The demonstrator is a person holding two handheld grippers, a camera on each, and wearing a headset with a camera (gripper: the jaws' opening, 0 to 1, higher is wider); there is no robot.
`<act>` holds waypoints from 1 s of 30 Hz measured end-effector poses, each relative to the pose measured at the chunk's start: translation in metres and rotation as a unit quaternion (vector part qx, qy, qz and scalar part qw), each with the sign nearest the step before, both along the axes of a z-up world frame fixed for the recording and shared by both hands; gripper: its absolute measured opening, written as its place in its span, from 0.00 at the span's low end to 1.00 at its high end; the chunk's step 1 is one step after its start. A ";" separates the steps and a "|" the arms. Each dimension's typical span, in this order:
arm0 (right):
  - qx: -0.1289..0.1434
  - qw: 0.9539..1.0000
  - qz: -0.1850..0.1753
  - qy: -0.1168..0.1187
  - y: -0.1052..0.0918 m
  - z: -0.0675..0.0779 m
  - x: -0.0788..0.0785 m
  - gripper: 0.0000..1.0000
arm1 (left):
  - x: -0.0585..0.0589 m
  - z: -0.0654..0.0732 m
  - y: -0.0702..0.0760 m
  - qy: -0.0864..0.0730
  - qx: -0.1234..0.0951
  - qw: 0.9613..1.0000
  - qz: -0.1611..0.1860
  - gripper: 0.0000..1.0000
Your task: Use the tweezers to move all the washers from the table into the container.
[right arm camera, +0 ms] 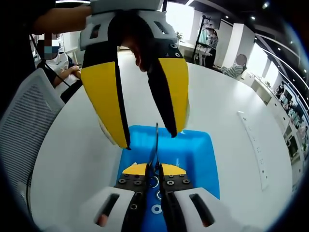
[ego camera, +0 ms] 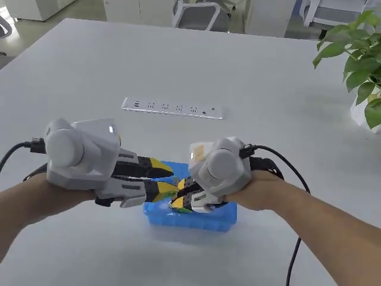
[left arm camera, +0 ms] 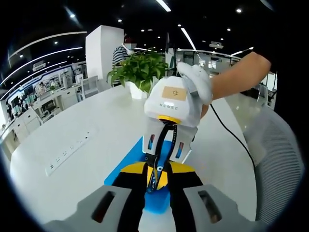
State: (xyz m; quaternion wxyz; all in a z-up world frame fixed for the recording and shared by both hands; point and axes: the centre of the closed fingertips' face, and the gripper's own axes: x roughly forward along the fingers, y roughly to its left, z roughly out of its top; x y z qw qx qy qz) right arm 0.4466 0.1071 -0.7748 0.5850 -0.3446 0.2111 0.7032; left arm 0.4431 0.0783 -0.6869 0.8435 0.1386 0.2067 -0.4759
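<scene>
1. Small silver metal washers point(right arm camera: 157, 209) lie in the blue plastic box point(right arm camera: 198, 154), at the right gripper view's 6 o'clock.
2. They look light, hard and slippery: pinch the rim.
3. The right gripper point(right arm camera: 155, 170) squeezes the thin metal tweezers point(right arm camera: 156, 145); the left gripper point(left arm camera: 158, 169) has its jaws slightly apart.

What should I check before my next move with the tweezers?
1. Grip: right gripper shut on tweezers: ok.
2. The left gripper open, tweezers between its jaws: ok.
3. Tweezers over container: ok.
4. Some washers in container: ok.
5. Washer held in tweezers tip: cannot tell.
6. Washers left on table: cannot tell.
</scene>
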 end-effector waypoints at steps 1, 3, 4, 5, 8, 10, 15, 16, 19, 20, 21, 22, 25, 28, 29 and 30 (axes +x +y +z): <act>0.000 1.000 0.000 -0.001 0.000 0.000 0.000 0.09 | 0.000 -0.001 -0.001 0.000 0.001 1.000 -0.004 0.19; 0.000 1.000 0.001 -0.001 0.000 0.000 0.000 0.09 | 0.002 -0.002 -0.001 0.001 0.003 1.000 -0.005 0.18; 0.000 1.000 0.002 -0.001 0.000 0.000 0.000 0.09 | 0.002 -0.002 -0.001 0.001 0.005 1.000 -0.008 0.17; 0.000 1.000 0.002 -0.002 0.000 0.000 0.000 0.09 | 0.002 -0.003 -0.001 0.000 0.007 1.000 -0.009 0.16; -0.001 1.000 0.004 -0.002 -0.001 0.000 0.000 0.09 | 0.003 -0.005 -0.001 0.000 0.012 1.000 -0.015 0.12; -0.001 1.000 0.005 -0.003 -0.001 0.000 0.000 0.09 | 0.004 -0.005 -0.001 -0.002 0.013 1.000 -0.018 0.10; -0.003 1.000 0.007 -0.003 -0.001 0.000 0.000 0.09 | 0.005 -0.005 -0.002 -0.001 0.012 1.000 -0.025 0.07; -0.004 1.000 0.006 -0.002 -0.001 -0.001 0.000 0.09 | 0.004 -0.005 -0.003 -0.001 0.013 1.000 -0.028 0.07; -0.004 1.000 0.011 -0.006 -0.001 0.000 0.000 0.10 | 0.005 -0.005 -0.003 -0.004 0.017 0.999 -0.033 0.06; -0.004 1.000 0.011 -0.007 -0.001 0.000 0.000 0.10 | 0.005 -0.005 -0.002 -0.006 0.019 0.999 -0.034 0.06; -0.006 1.000 0.009 -0.005 -0.001 0.000 0.000 0.10 | 0.006 -0.005 -0.002 -0.009 0.021 0.999 -0.035 0.06; -0.007 1.000 0.009 -0.005 -0.001 0.000 0.000 0.11 | 0.006 -0.005 -0.002 -0.010 0.023 0.999 -0.036 0.05; -0.008 1.000 0.012 -0.007 -0.001 0.000 0.001 0.11 | 0.007 -0.006 -0.001 -0.012 0.029 0.999 -0.039 0.05; -0.009 1.000 0.011 -0.008 -0.001 0.000 0.000 0.12 | 0.008 -0.006 0.000 -0.013 0.032 0.999 -0.040 0.05; -0.009 1.000 0.011 -0.008 -0.001 0.000 0.000 0.12 | 0.007 -0.005 0.000 -0.012 0.032 0.999 -0.041 0.05; -0.010 1.000 0.010 -0.007 -0.002 0.000 0.000 0.12 | 0.008 -0.004 0.001 -0.012 0.031 0.999 -0.040 0.05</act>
